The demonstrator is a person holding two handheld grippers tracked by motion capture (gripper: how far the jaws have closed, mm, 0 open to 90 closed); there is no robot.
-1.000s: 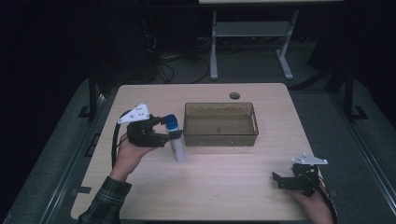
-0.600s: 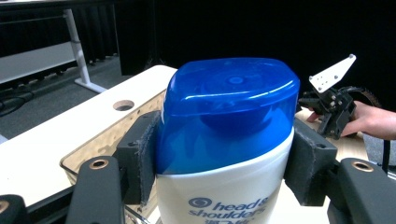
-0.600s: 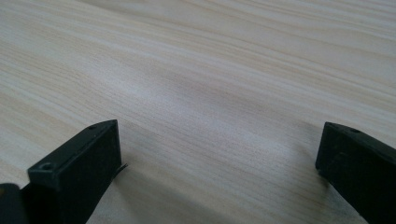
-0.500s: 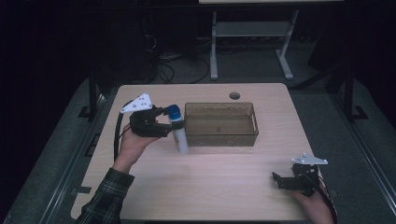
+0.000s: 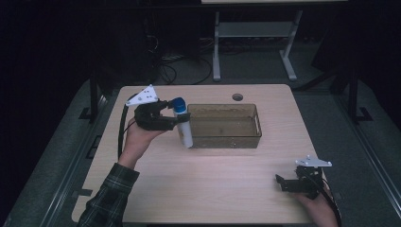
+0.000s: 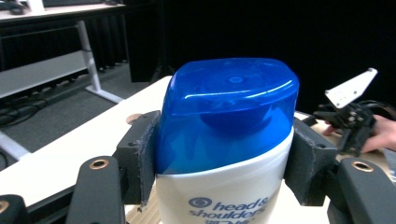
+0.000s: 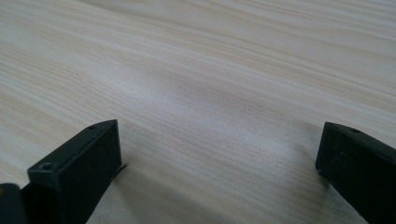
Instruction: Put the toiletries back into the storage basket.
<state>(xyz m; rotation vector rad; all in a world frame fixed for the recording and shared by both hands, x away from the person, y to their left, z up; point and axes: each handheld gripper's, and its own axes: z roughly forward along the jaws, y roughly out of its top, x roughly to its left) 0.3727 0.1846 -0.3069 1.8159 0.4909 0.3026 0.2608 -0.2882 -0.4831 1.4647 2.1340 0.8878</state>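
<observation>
- Wooden table [image 5: 213, 189] under everything, pale grain, my widest reference.
- Brown see-through bin [image 5: 224, 126] sits mid-table, and it looks bare inside from the high view.
- Left gripper [image 5: 176, 119] is beside the bin's left end; my jaws are clamped on the shampoo bottle [image 6: 224, 154], pads pressing just under its cap.
- White bottle body hangs down by the bin's left wall, off the table as far as I can tell.
- I judge it light to middling, stiff plastic, glossy and prone to slip; gripping the flat shoulders below the cap looks right.
- Right gripper [image 5: 280, 182] rests low at the near right corner, jaws wide apart, nothing between them.
- Blue cap [image 6: 229, 107], smallest, closed flat.
</observation>
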